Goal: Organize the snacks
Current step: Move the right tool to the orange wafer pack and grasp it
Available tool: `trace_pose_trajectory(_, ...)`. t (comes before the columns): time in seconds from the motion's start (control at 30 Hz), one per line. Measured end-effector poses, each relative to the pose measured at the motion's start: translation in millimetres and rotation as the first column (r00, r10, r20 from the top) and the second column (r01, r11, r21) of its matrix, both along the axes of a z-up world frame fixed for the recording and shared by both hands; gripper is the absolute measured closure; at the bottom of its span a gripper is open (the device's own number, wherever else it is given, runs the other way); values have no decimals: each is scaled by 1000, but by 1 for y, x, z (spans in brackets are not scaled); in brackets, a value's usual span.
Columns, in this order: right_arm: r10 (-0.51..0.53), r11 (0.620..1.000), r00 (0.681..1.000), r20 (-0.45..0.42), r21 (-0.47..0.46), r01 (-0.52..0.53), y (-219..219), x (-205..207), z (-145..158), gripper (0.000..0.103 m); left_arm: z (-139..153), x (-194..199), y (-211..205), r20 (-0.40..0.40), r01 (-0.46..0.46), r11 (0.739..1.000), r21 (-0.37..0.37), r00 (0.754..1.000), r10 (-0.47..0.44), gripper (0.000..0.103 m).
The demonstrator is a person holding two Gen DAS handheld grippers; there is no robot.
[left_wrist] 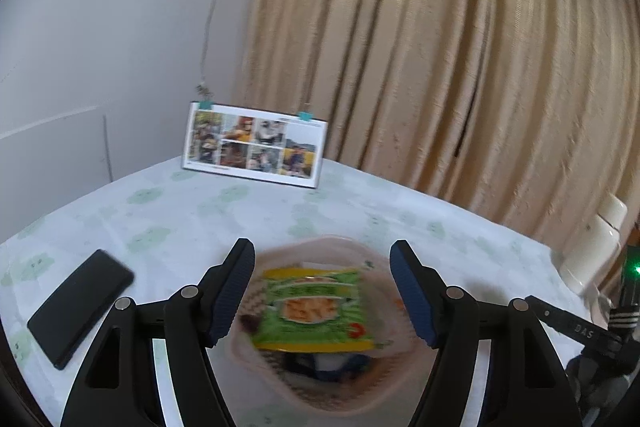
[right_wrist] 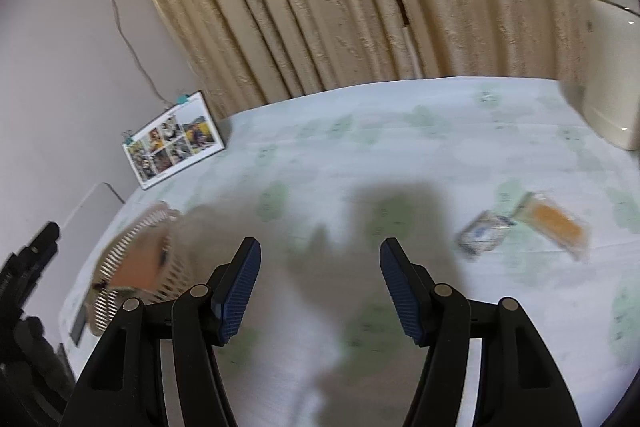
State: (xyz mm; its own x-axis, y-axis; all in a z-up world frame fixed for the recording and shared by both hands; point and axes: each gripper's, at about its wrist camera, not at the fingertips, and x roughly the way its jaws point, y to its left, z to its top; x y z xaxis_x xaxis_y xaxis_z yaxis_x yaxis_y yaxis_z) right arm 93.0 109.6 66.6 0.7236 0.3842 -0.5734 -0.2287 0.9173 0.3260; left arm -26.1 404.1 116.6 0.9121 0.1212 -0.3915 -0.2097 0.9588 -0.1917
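Note:
A pink slatted basket (left_wrist: 384,383) sits on the table right below my left gripper (left_wrist: 322,295), which is open. A green and yellow snack packet (left_wrist: 316,311) lies in the basket between the fingers, touching neither. Darker packets show beneath it, blurred. In the right wrist view the same basket (right_wrist: 128,267) is at the left, blurred. My right gripper (right_wrist: 320,291) is open over bare tablecloth with nothing between its fingers. Two loose snacks lie to its right: a grey-blue packet (right_wrist: 482,235) and an orange one in clear wrap (right_wrist: 556,221).
A black phone (left_wrist: 80,303) lies left of the basket. A photo card (left_wrist: 254,145) with clips leans at the table's far edge against the wall. Beige curtains (left_wrist: 440,47) hang behind. A white appliance (right_wrist: 612,67) stands at the right. A tripod (left_wrist: 600,339) is at the right edge.

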Motion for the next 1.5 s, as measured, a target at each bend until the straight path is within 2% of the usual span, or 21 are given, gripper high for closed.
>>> trace_pose_trajectory(0.2, -78, 997, 997, 2, -31, 78, -50, 1, -5, 43, 0, 10, -46, -29, 96, 994, 43, 995, -95, 31)
trace_pose_trajectory(0.4, -166, 984, 986, -16, -60, 165, -100, 7, -13, 43, -4, 19, -85, -59, 174, 983, 52, 984, -171, 31)
trace_pose_trajectory(0.67, -209, 977, 976, -58, -65, 205, -142, 26, -25, 43, -13, 31, -127, -113, 265, 962, 57, 960, -258, 31)
trace_pose_trajectory(0.87, -180, 980, 980, -80, -104, 171, -151, 49, -29, 43, -20, 40, -147, -148, 301, 952, 62, 946, -289, 31)
trace_pose_trajectory(1.0, -140, 989, 981, -132, -63, 133, -157, 61, -38, 43, -22, 45, -157, -163, 320, 945, 72, 938, -306, 31)
trace_pose_trajectory(1.23, -75, 996, 981, -178, -63, 64, -152, 54, -51, 43, -25, 52, -168, -180, 343, 936, 79, 928, -325, 31)
trace_pose_trajectory(1.4, -66, 988, 983, -173, -150, 40, -140, 45, -52, 43, -27, 57, -174, -189, 354, 932, 81, 923, -334, 31)
trace_pose_trajectory(1.5, -111, 975, 980, -165, -210, 75, -137, 52, -55, 50, -28, 59, -180, -194, 364, 927, 88, 919, -342, 31)
